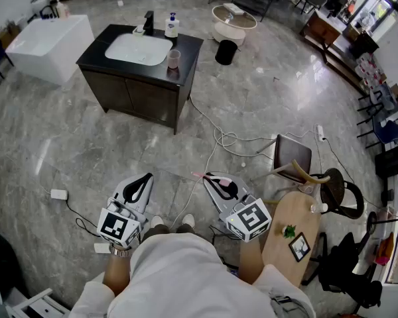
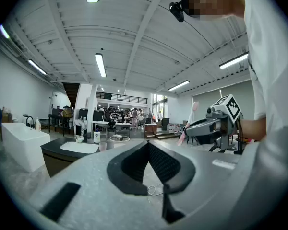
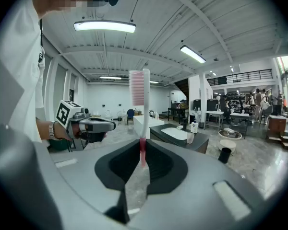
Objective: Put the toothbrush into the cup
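Note:
The pink and white toothbrush (image 3: 144, 109) stands upright between the jaws of my right gripper (image 3: 143, 143), which is shut on its handle, bristles at the top. In the head view the toothbrush (image 1: 200, 175) pokes left from the right gripper (image 1: 211, 177). The small pinkish cup (image 1: 174, 59) stands far ahead on the front right of the dark vanity counter (image 1: 187, 48), beside the white sink. The cup (image 3: 190, 138) is small and distant in both gripper views (image 2: 102, 146). My left gripper (image 1: 148, 176) is shut with nothing in it (image 2: 148, 143). Both grippers are held near my waist, over the floor.
A soap bottle (image 1: 172, 26) and a black faucet (image 1: 148, 22) stand behind the sink. A white bathtub (image 1: 50, 42) is at the left. Cables (image 1: 232, 141) trail across the marble floor. A chair (image 1: 293, 158) and a wooden side table (image 1: 292, 230) stand at my right; a black bin (image 1: 226, 52) is behind the vanity.

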### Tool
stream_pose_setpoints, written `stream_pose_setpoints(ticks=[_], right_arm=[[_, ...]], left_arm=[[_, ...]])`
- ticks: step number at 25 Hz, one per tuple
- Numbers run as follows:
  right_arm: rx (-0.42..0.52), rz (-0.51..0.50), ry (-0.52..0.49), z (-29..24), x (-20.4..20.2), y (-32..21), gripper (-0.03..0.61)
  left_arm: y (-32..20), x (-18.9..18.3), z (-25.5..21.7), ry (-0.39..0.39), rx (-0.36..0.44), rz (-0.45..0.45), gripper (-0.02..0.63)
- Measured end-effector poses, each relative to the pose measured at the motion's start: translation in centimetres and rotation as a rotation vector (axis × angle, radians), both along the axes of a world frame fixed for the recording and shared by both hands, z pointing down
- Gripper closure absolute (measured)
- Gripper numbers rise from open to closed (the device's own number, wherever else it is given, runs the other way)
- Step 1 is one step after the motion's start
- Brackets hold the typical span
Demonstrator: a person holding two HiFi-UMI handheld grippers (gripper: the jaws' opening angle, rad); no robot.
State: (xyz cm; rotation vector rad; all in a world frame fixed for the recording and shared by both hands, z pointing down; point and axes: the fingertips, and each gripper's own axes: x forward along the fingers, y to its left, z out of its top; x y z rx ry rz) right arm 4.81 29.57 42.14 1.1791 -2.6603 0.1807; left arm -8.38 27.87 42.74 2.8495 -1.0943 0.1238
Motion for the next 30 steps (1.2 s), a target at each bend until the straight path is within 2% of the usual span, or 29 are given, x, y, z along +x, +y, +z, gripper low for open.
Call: stream_pose_setpoints(ticks=[7,30], right_arm=[[-0.004,-0.004,-0.008,-0.4,1.0,0.2,0.531],[0.028,-0.003,-0.057,-0.8,2.1,1.0,0.531]], left_arm=[[0.0,1.2,-0.4,0.014,0.000,0.000,0.617],[1.3,2.2,-0.3,-0.020,0.005,-0.013,0.617]])
